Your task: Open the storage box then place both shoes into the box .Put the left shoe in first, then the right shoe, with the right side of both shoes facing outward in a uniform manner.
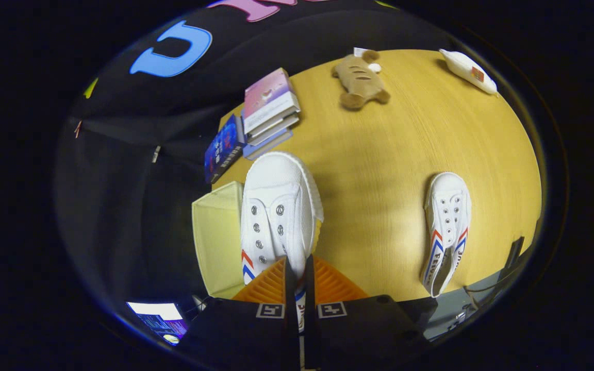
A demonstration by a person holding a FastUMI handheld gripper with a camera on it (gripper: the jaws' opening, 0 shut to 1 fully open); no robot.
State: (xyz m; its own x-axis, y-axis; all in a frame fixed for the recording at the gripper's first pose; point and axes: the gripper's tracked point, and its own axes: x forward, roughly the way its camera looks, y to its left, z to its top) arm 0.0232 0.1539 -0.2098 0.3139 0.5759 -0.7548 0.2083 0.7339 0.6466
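You can make out lettering on the side of the far shoe (446,232) lying on the counter (379,170), but it is too small to read. The books' (256,123) cover print is blurred too.

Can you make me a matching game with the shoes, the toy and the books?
Things:
1. held white shoe
2. second white shoe
3. plush bear
4. stack of books

Places:
A. lying on the wooden table, far beyond the fingers
B. at the table's corner, just beyond the held shoe's toe
C. pinched at its heel in the gripper, next to the pale yellow box
D. flat on the table, off to the side of the gripper

Pairs: 1-C, 2-D, 3-A, 4-B
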